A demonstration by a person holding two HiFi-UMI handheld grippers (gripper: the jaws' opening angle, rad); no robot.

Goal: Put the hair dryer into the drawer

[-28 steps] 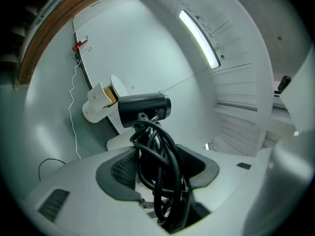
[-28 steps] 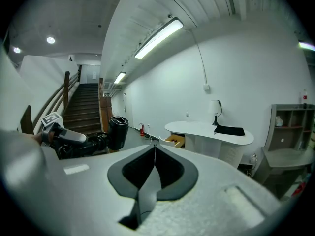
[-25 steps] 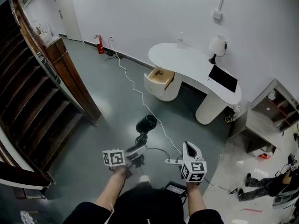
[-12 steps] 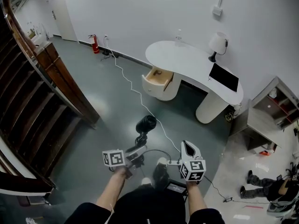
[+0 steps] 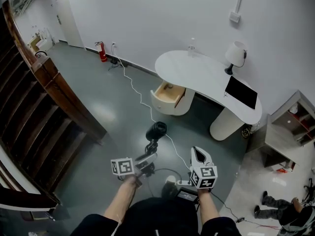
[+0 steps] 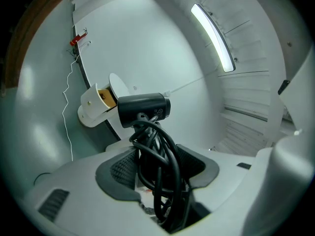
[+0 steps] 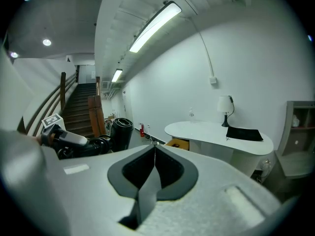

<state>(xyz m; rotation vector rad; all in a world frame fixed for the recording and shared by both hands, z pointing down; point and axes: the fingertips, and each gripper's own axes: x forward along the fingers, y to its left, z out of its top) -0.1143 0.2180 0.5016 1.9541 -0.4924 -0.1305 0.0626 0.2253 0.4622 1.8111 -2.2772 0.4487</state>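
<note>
Far across the grey floor (image 5: 113,112), the open drawer (image 5: 169,93) under the white desk (image 5: 206,75) has drawn slightly nearer within the last second. The left gripper (image 5: 147,157) stays clamped on the cord-wrapped handle of the hair dryer (image 5: 156,131); the right gripper (image 5: 198,154) has its jaws together, empty. The carry looks underway, with more floor to cross.

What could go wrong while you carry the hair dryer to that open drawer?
The black cord is bunched with the handle of the hair dryer in the left gripper; a loop might slip loose and dangle. The white cable on the floor runs toward the drawer and could catch a foot.
</note>
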